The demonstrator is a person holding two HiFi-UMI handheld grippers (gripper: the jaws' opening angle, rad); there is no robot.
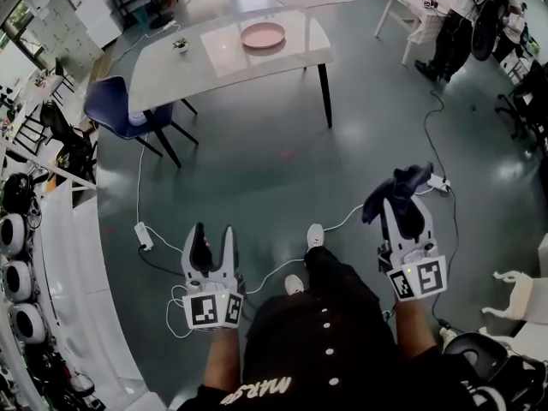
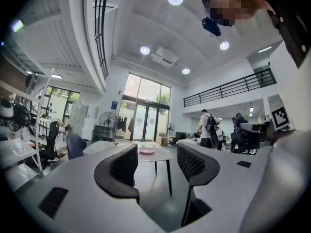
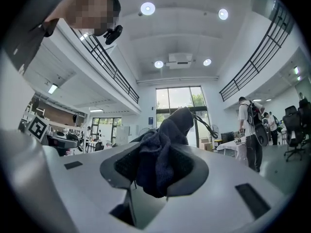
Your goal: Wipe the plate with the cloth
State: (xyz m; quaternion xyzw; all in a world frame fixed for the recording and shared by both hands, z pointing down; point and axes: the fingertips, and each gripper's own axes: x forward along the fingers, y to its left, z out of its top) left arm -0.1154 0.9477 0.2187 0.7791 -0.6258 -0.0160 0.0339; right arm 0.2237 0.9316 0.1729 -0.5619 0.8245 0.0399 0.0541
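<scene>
Two grippers, side by side above floor (image 1: 282, 144). Left gripper (image 1: 214, 231): jaws wide apart, nothing between. Right gripper (image 1: 402, 214): jaws clamped on one dark cloth (image 1: 390, 193), bunched past tips. One pink plate (image 1: 263, 34) on one white table (image 1: 171, 71), well apart from both grippers. One blue chair (image 1: 116, 108) beside table.

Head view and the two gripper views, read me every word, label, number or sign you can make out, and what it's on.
Shirt: white print at the bottom edge, upside down and cut off; not surely readable.
Left marker cube and right marker cube: black-and-white square patterns, no letters.
Blue sign by the glass doors: too small to read.
No other readable text.
</scene>
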